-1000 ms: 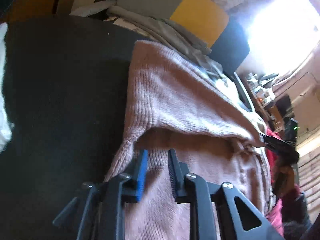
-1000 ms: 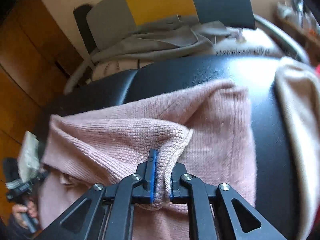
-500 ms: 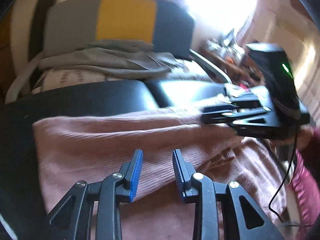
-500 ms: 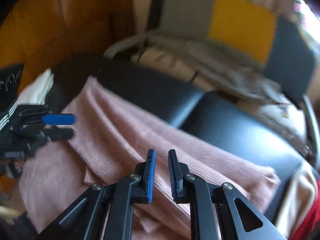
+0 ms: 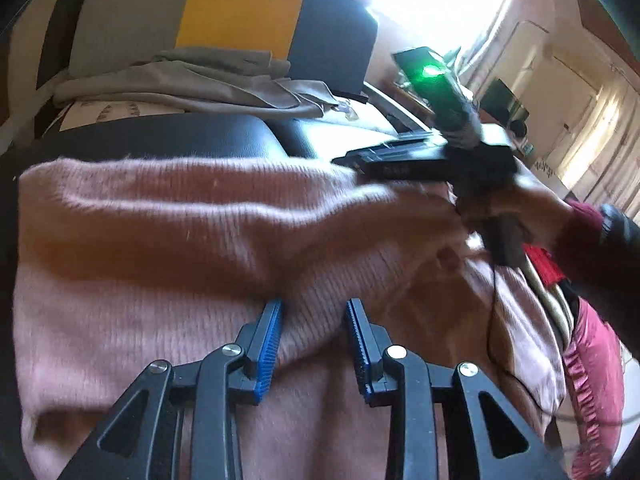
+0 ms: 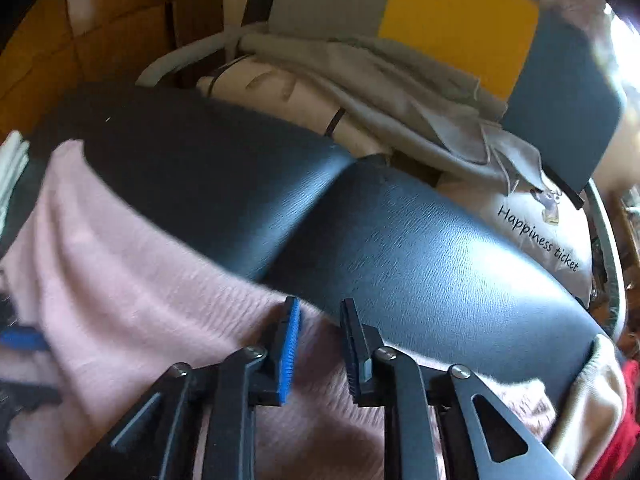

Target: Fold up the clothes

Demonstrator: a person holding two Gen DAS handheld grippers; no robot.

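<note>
Pink ribbed-knit sweater (image 5: 168,216) lies folded on black leather; both grippers' (image 5: 314,320) (image 6: 320,320) fingers spread, empty.

Black tool (image 5: 314,308), blue pads (image 5: 269,344), maroon sleeve (image 5: 584,220)

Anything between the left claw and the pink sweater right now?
Nothing visible. The left claw is open right over the pink sweater, knit bulging up between its fingers. The right claw works the sweater's far edge, off to the side, not in the way.
</note>
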